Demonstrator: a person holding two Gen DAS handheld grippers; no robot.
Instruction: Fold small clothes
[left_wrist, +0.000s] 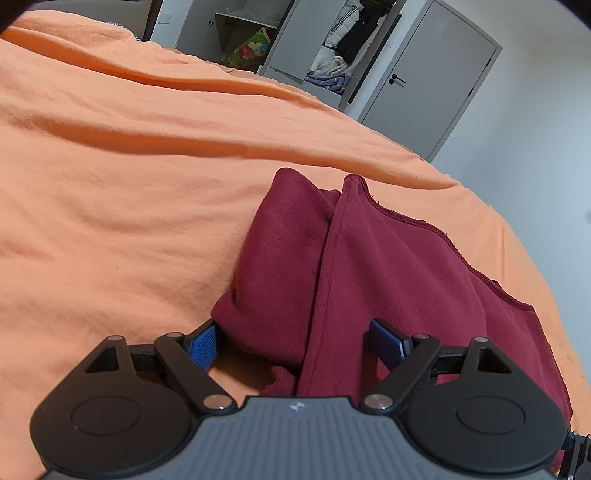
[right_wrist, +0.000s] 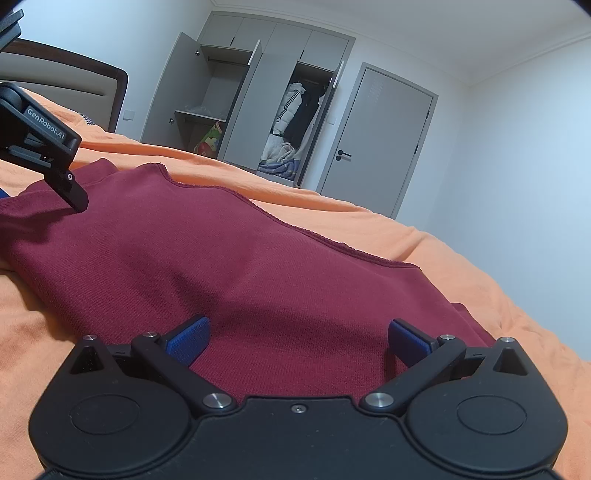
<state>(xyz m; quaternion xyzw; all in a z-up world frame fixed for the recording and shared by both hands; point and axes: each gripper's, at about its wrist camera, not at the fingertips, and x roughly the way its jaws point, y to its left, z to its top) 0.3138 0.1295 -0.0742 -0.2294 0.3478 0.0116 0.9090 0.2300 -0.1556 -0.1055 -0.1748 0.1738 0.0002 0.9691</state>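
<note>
Orange bed (right_wrist: 424, 236) fills both views; wardrobe (right_wrist: 258, 107) and door (right_wrist: 373, 144) far behind, no bearing on the job

Maroon garment (right_wrist: 240, 266) lies flat on the bed, long axis running from my left gripper (left_wrist: 295, 341) across to my right gripper (right_wrist: 297, 339); raw hem along the far side. In the left view one end is already turned over into a narrow flap (left_wrist: 280, 266)

Both grippers sit low at the near edge, cloth straight ahead between the fingers. Left jaws spread, straddling the flap end, nothing pinched. Right jaws spread over the flat body, nothing pinched

Judgement: each hand is nearest its own end, so I'd close both on the near edge and carry it away toward the hem
</note>
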